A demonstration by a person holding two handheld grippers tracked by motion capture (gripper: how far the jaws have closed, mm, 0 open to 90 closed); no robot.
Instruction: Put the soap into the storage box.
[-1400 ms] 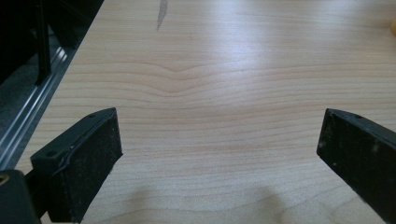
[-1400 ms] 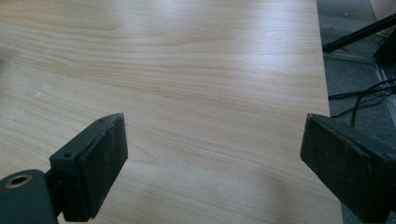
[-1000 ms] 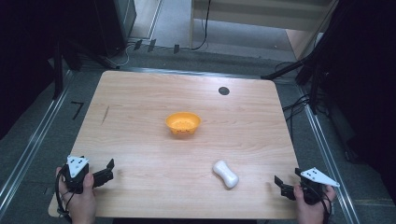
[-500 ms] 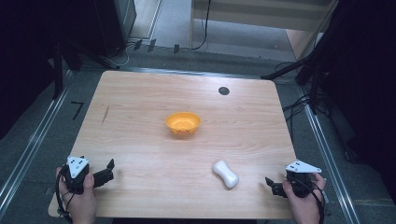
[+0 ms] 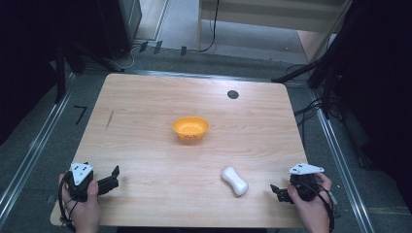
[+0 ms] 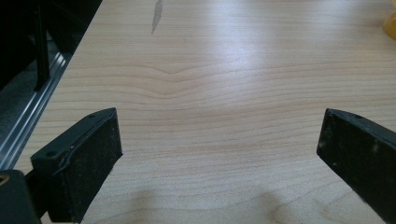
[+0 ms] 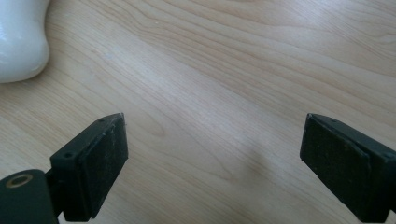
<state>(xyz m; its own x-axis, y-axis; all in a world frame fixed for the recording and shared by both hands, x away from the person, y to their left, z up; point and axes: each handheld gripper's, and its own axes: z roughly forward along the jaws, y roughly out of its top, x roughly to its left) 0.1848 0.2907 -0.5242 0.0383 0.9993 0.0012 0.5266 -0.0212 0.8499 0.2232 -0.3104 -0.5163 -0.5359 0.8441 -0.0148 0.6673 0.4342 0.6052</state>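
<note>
1. Far left, near corner of the desk (image 5: 145, 107): the left tool (image 5: 112, 180) sits in the person's left hand (image 5: 82, 204), low over the wood, pointing right toward the middle. In the left gripper view its jaws are spread wide with bare wood grain between them, so it's open and holding nothing.
2. A little farther in on the left there's a short dark streak (image 5: 109, 119) on the wood, well away from everything else.
3. Middle of the desk: a small orange bowl (image 5: 190, 128), upright, sitting alone. A sliver of it peeks in at the top right corner of the left gripper view.
4. Right of centre and nearer: a white peanut-shaped object (image 5: 234, 180) lying flat on the wood, angled a bit. It's near the right tool but not touching it.
5. Far side, right of centre: a small dark round hole (image 5: 232, 94) in the desktop.
6. Near right corner: the right tool (image 5: 277, 192) in the right hand (image 5: 308, 206), pointing left toward the white object. Jaws wide apart, empty, wood between them.
</note>
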